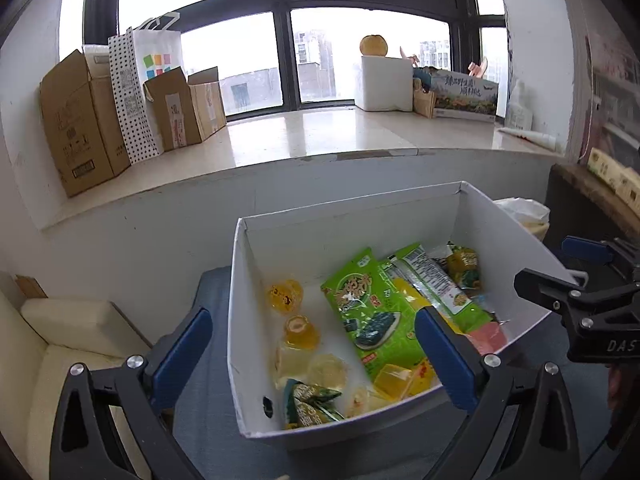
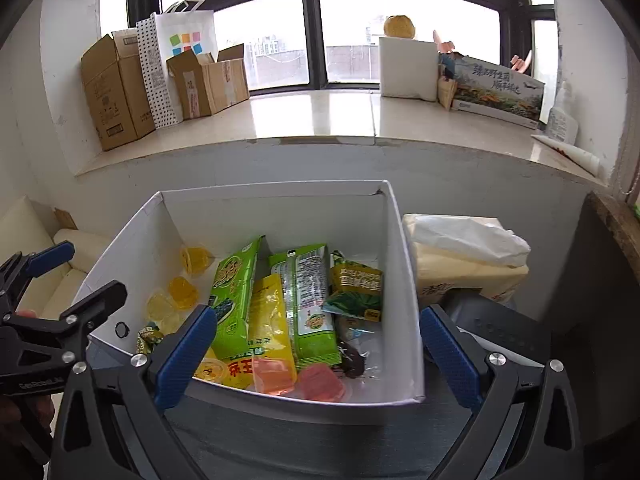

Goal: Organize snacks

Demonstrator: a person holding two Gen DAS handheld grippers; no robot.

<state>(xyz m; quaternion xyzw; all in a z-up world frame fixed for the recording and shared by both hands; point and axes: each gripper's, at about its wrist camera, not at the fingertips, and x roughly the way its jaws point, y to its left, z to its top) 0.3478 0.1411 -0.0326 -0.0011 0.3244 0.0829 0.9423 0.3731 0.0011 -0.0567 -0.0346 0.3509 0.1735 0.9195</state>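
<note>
A white open box holds snacks: a green seaweed packet, a long green packet, a yellow packet, several yellow jelly cups, pink jelly cups and small green candy wrappers. My left gripper is open and empty, its fingers straddling the box's near left corner. My right gripper is open and empty above the box's near edge. Each gripper shows in the other's view, the right one and the left one.
The box sits on a dark grey surface. A tissue pack lies right of the box. A cream sofa is at the left. The windowsill behind carries cardboard boxes, paper bags and a white foam box.
</note>
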